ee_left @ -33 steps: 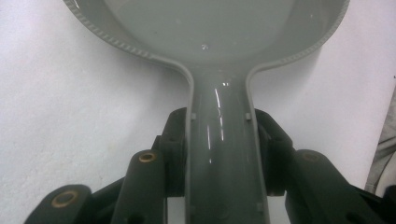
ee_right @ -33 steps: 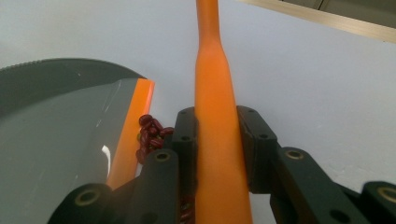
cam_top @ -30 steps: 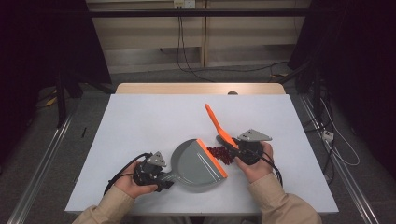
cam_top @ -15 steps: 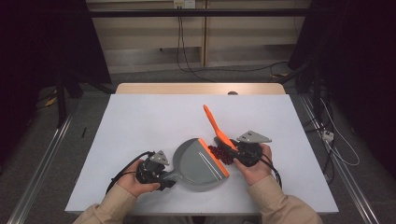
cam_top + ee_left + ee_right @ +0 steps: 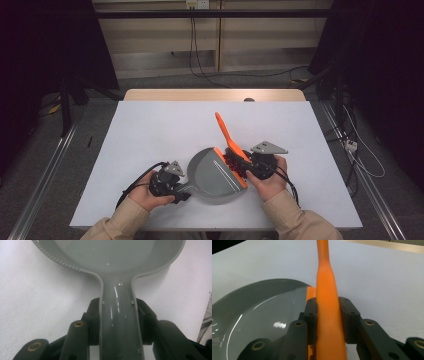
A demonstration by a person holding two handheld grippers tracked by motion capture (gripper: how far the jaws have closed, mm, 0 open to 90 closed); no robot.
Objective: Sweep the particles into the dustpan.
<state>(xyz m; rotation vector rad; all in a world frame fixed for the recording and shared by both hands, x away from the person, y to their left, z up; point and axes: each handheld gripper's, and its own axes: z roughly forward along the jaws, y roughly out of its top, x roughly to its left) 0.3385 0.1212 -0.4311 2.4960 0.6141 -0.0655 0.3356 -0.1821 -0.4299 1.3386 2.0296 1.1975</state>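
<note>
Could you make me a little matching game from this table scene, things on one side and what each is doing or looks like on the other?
Things:
1. dustpan
2. brush
3. left tongs
4. right tongs

States:
A. clamped on the orange handle
B. grey, lying on the white table
C. clamped on the grey handle
D. orange, handle pointing away from the person

Pairs: 1-B, 2-D, 3-C, 4-A
</note>
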